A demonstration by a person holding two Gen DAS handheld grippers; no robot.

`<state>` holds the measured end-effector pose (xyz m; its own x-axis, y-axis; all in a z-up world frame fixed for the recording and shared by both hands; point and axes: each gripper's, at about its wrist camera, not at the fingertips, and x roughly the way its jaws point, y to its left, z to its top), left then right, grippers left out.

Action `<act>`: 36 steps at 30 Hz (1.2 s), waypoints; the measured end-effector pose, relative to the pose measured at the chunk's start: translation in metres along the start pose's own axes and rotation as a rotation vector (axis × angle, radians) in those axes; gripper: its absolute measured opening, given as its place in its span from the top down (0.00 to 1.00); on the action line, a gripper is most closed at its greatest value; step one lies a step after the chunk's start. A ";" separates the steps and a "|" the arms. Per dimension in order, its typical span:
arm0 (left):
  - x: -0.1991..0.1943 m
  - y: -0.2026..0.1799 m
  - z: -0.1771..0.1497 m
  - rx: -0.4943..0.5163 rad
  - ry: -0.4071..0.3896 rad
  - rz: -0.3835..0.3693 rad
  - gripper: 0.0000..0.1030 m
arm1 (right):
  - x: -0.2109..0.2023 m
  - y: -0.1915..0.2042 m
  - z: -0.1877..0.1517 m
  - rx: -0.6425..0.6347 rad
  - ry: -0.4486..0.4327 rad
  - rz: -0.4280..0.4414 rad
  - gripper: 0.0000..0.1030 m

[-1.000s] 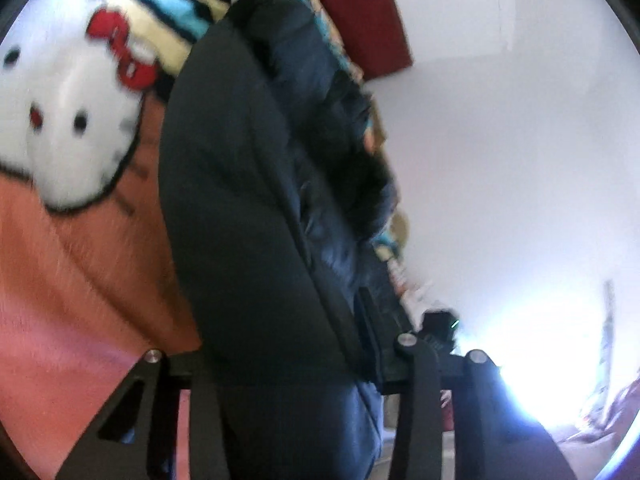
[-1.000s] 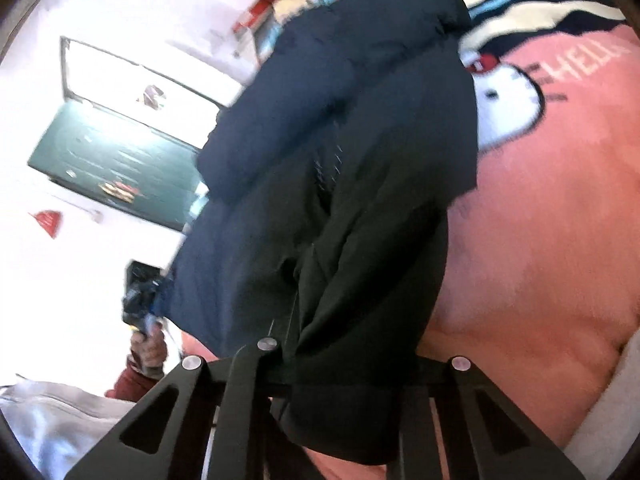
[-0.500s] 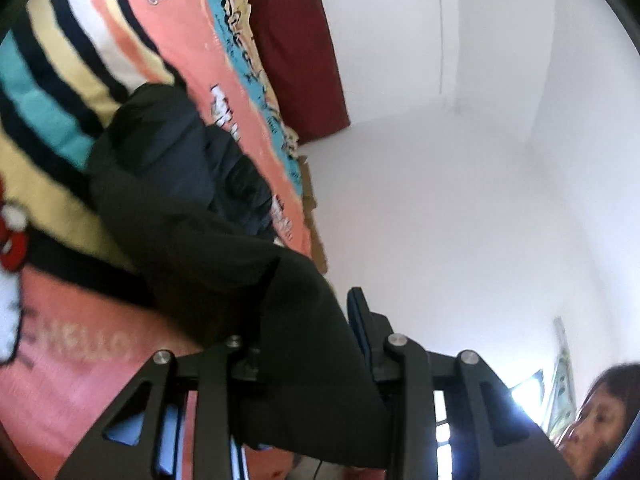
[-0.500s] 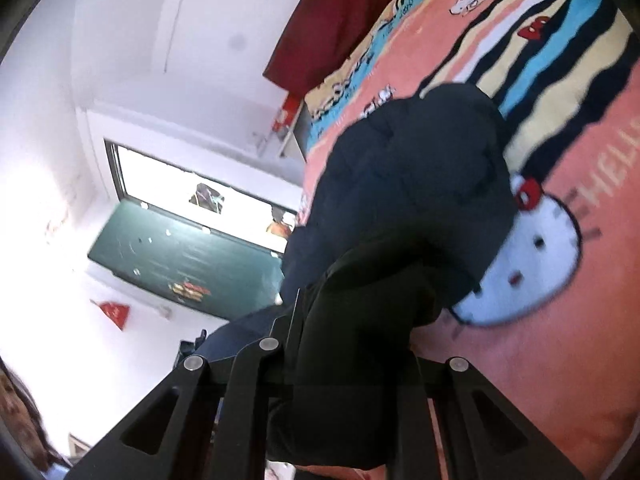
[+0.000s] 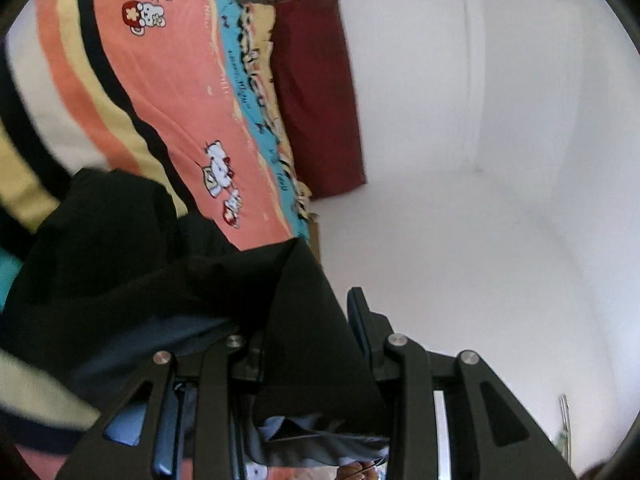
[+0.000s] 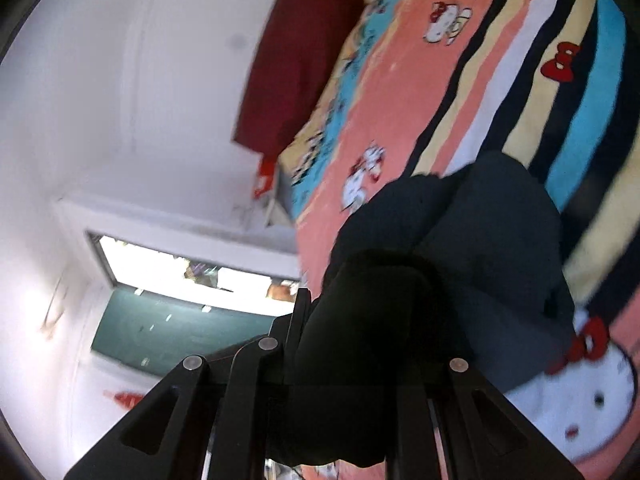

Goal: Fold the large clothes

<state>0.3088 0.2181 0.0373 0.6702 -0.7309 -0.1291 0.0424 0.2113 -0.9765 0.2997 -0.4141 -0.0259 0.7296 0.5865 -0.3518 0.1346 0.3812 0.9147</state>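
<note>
I have both grippers clamped on the dark garment [image 5: 132, 280], a big black and navy piece that looks like a jacket, though I cannot make out its parts. The left gripper [image 5: 308, 344] has its fingers nearly closed with a thick edge of black cloth pinched between them; the cloth spills over and hides most of the near finger. The right gripper [image 6: 352, 360] is closed down tight on another bunch of the same cloth, which covers the gap between its fingers completely.

From each grip the garment runs down and away to the bed [image 5: 168, 92], where its far part lies bunched on the pink, striped cartoon-cat blanket [image 6: 400, 92]. A dark red cushion [image 5: 316, 92] stands against the white wall beyond, well apart from the cloth.

My read is that I am in the carry-over step of a fold: 2 held points lifted off the bed, the rest trailing. The next move calls for keeping both grips level with each other and the edge between them taut, then laying the held edge down onto the part resting on the blanket so the edges line up, and only then letting go. Uneven hands would skew the fold.
</note>
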 end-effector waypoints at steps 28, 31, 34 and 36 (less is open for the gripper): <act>0.067 0.049 0.092 0.201 -0.057 0.494 0.69 | 0.096 -0.017 0.104 -0.087 0.008 -0.134 0.00; 0.065 0.002 0.068 0.358 -0.009 0.539 0.69 | 0.081 0.017 0.101 -0.203 -0.021 -0.176 0.01; 0.076 -0.033 0.032 0.488 0.048 0.552 0.69 | 0.074 0.054 0.077 -0.374 -0.029 -0.240 0.01; 0.097 -0.049 0.004 0.574 0.090 0.570 0.69 | 0.074 0.072 0.055 -0.480 -0.026 -0.284 0.01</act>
<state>0.3749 0.1391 0.0732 0.6425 -0.4544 -0.6171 0.1021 0.8488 -0.5187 0.4004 -0.3820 0.0249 0.7265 0.3976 -0.5605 0.0123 0.8080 0.5890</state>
